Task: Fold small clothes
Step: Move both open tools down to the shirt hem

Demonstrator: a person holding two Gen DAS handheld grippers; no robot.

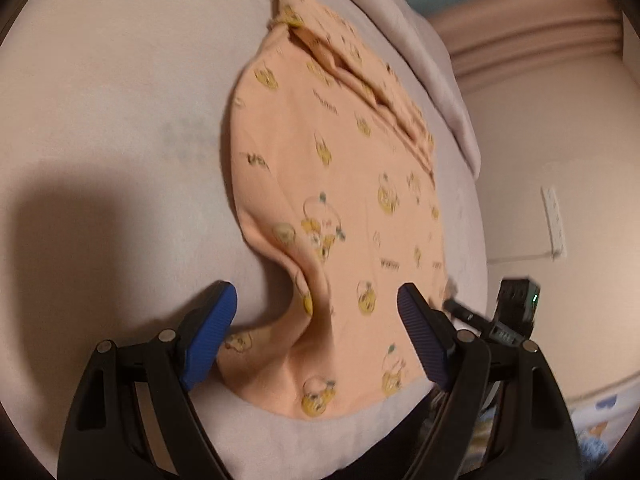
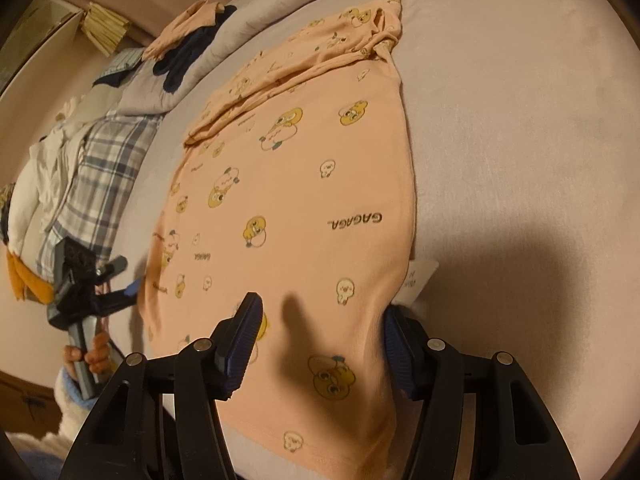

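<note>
Shirt (image 2: 288, 208) flat on pink bed (image 2: 520, 120); left claw (image 1: 316, 328), right claw (image 2: 322, 344) released.

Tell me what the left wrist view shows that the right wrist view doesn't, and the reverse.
Only the left wrist view shows the wall socket strip and a raised ridge in the shirt's near hem. Only the right wrist view shows the plaid cloth, the dark garment, the care label and the hand gripping the left gripper. Both show the peach printed shirt on the pale bed sheet, a sleeve folded across it.
</note>
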